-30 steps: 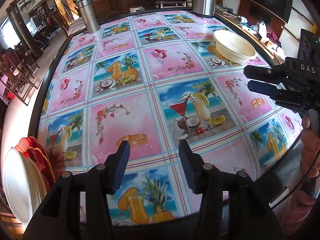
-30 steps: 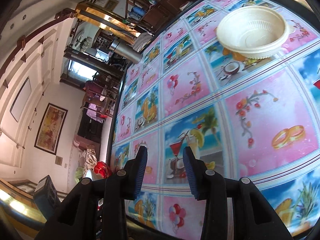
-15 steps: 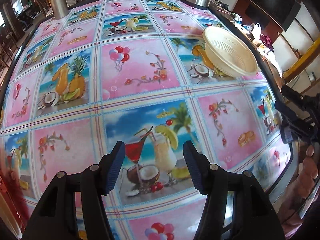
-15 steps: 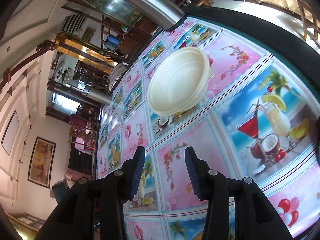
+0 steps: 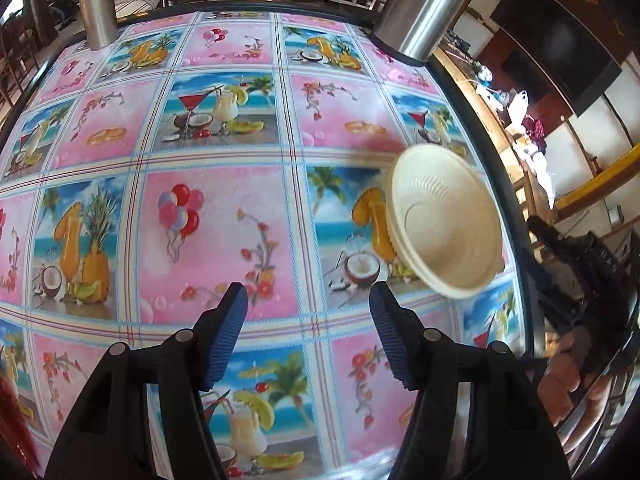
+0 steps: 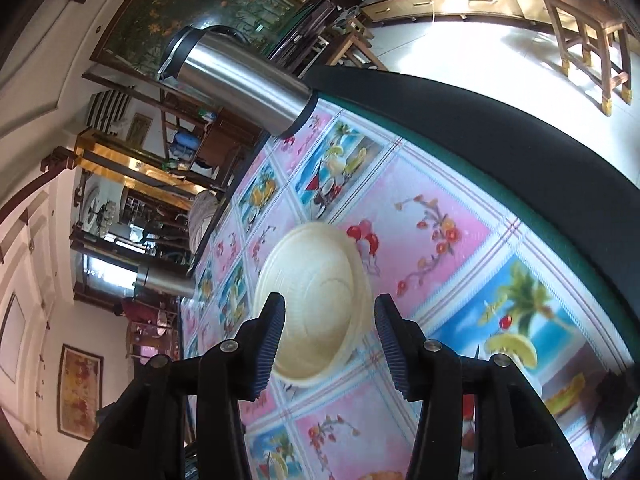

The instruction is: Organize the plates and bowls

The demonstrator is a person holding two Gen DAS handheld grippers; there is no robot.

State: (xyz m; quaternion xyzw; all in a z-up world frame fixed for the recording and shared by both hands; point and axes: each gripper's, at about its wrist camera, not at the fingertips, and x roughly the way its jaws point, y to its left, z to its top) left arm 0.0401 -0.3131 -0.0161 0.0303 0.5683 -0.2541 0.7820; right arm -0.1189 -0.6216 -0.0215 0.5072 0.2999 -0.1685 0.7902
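A cream plastic bowl, apparently two nested, sits near the right edge of the table with the fruit-and-cocktail print cloth. My left gripper hovers over the cloth to the left of the bowl, its jaws opening with nothing between them. In the right wrist view the bowl lies just beyond my right gripper, framed by the gap between its blue pads. That gripper is open and not touching the bowl. From the left wrist view the right gripper hangs at the table's rim, apart from the bowl.
Two steel flasks stand at the far side, one at the right corner and one at the left. The dark table rim curves close to the bowl. A person's hand holds the right gripper. Chairs and cabinets surround the table.
Both grippers have swept across the table toward the bowl, which now looms larger in both views. Both pairs of jaws stand wider. The white plate and red bag have left the left view.
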